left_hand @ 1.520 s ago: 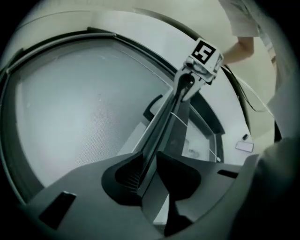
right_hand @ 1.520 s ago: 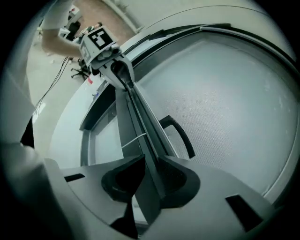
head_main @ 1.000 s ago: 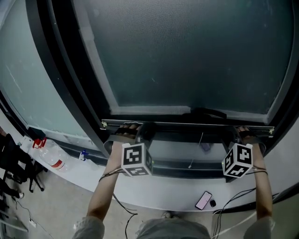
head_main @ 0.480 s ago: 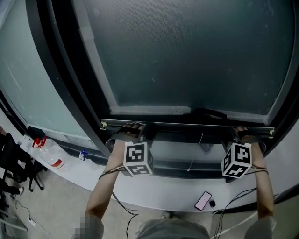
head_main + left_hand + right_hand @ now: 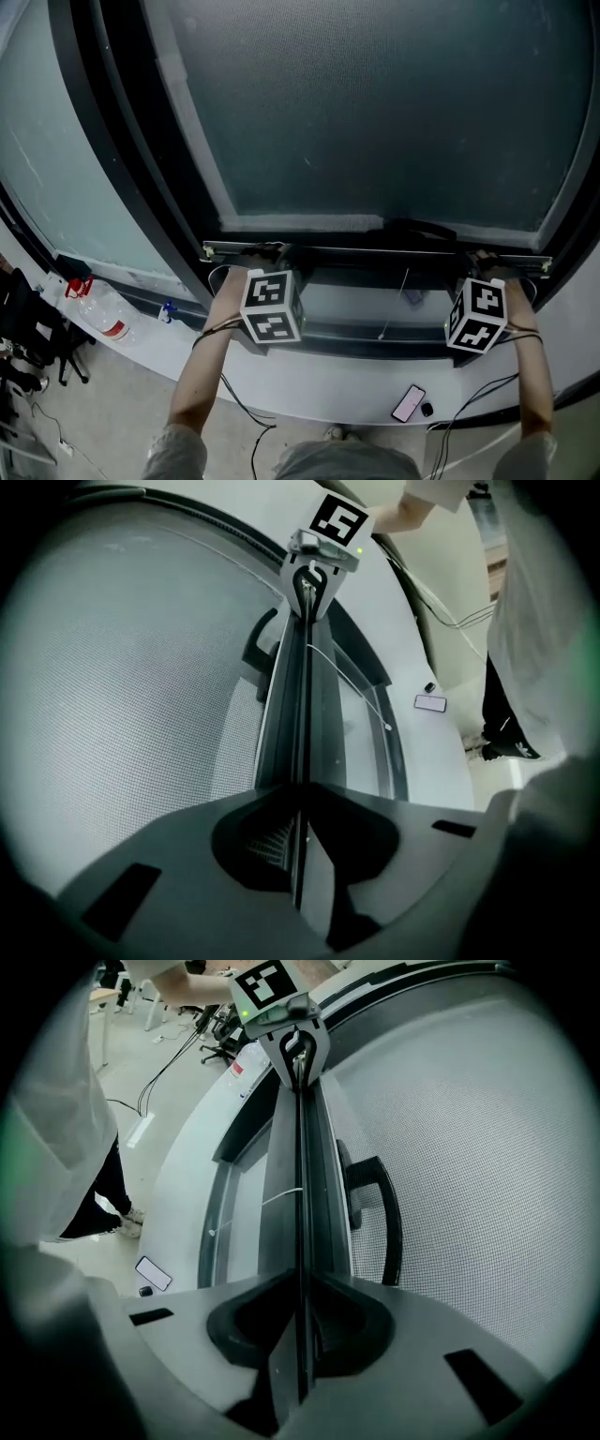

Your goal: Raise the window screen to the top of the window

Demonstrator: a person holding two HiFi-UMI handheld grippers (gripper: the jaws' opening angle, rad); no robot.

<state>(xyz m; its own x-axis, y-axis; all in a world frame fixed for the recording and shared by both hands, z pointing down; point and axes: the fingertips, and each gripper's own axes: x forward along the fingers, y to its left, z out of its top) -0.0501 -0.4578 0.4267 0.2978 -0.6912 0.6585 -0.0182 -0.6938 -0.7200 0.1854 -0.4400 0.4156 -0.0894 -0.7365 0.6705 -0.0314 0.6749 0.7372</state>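
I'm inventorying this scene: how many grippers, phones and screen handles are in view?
Grippers: 2 (left gripper, right gripper, both shut on the screen bar)
Phone: 1
Screen handle: 1
Total: 4

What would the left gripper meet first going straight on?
The left gripper, shut on the screen bar, points along it: probably the black handle midway first, else the right gripper at the far end.

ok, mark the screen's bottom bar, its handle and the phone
bottom bar [image 5: 356, 251], head view, mid-length of the rail.
handle [image 5: 392, 1227], right gripper view, outer curve.
phone [image 5: 408, 403], head view, its screen.
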